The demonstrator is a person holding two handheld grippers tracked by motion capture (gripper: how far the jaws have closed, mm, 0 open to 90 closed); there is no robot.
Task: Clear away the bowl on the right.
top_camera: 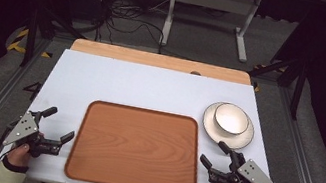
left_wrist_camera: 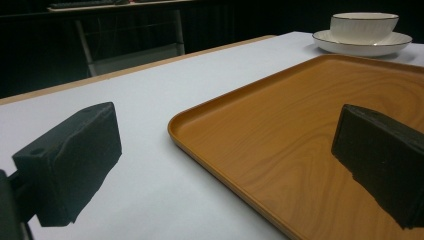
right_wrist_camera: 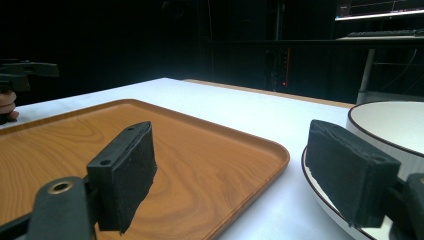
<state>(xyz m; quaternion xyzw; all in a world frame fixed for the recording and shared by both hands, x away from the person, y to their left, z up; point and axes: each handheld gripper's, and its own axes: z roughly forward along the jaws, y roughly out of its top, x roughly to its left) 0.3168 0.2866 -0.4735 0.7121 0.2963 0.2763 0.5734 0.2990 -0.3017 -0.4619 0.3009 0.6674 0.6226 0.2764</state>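
While both my hands sit low in the high view, my left tongs (top_camera: 57,124) rest at the lower left of the frame, jaws spread wide with nothing between them. My right tongs (top_camera: 215,154) mirror them at the lower right, also gaping wide and gripping nothing. Between the two lies the wooden tray (top_camera: 136,147), flat on the white desk (top_camera: 141,87), filling the lower middle of the picture, its surface bare.

Up at the right, just past my right tongs, stands the white bowl (top_camera: 231,119) on its white plate (top_camera: 244,139), beside the tray's upper right corner and apart from it.

From the left gripper view, my two black pads (left_wrist_camera: 70,165) stand far apart; the right-hand one hangs over the tray's surface, the left-hand one over the desk, and the tray's near corner (left_wrist_camera: 175,127) sits between them. Bowl and plate show small in the upper right there.

From the right gripper view, one pad hovers over the tray at lower left, the other over the plate's rim (right_wrist_camera: 312,185) at lower right, touching nothing that I can see. My other hand peeks in at the far left edge.
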